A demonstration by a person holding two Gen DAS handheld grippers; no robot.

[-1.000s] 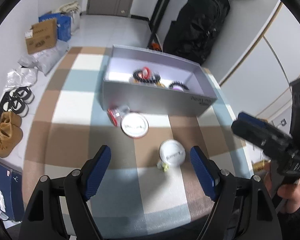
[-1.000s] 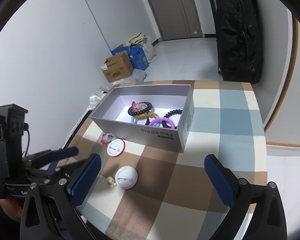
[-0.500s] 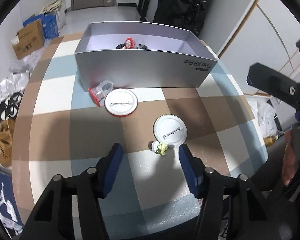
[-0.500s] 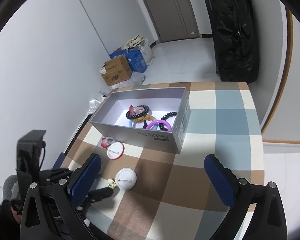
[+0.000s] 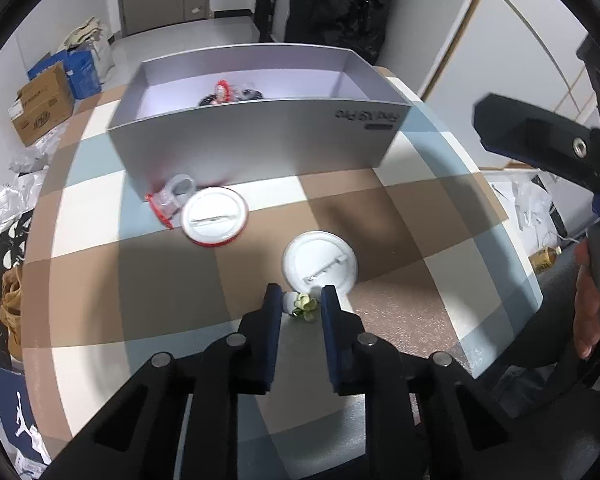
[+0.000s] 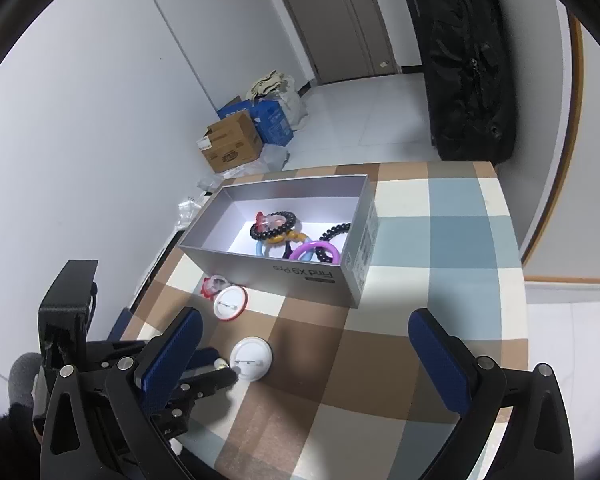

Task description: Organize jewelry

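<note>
Broadly, a checked tablecloth in brown, blue and cream covers the table. On it, toward the far side, sits a silver open box printed "Find X9 Pro", holding a black bead bracelet, a purple ring, a light blue ring and an orange piece partly hidden among them. Against the box's near wall lies a red-rimmed pin badge, pin side up, with a small red-edged clear trinket touching its left edge. Nearer the viewer lies a plain white pin badge, also pin side up. Touching its near edge is a small flower-shaped ornament, pale green and white. The left gripper is low over the cloth, its blue pads narrowed to either side of this ornament; whether they press it cannot be told. The right gripper hangs above the cloth, fingers spread wide, holding nothing. A black bag leans by the door, and cardboard boxes stand on the floor.
</note>
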